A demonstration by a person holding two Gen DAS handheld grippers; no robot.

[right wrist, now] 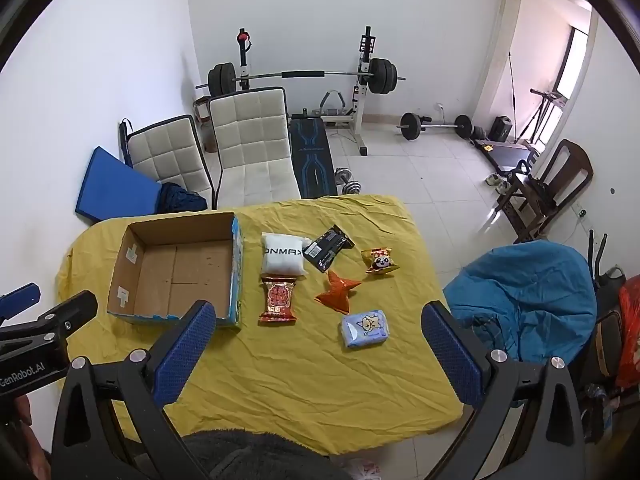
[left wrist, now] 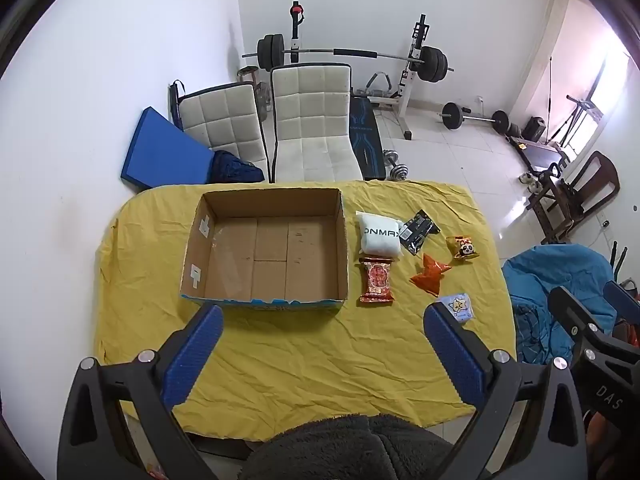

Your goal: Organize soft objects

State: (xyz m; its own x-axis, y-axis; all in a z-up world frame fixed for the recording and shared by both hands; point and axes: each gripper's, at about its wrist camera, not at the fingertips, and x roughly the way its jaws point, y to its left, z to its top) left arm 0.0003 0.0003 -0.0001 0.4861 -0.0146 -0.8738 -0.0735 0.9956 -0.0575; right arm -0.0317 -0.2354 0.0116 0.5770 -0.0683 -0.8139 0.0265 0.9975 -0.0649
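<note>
Both fisheye views look from above the near edge of the worktop (left wrist: pixel 304 360), tilted down and forward across it toward the far wall. The left wrist view sits over the near left part, facing the cardboard box (left wrist: pixel 264 248) almost squarely. The right wrist view sits further right, so the box (right wrist: pixel 176 272) lies off toward the left edge. Both stand well back from the things and share the whole yellow-covered worktop (right wrist: pixel 304 376), the box and the room beyond.

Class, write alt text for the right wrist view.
An empty cardboard box sits left on a yellow tablecloth, with six soft packets beside it, including a white pouch and blue tissue pack. The open right claw hovers above.
</note>
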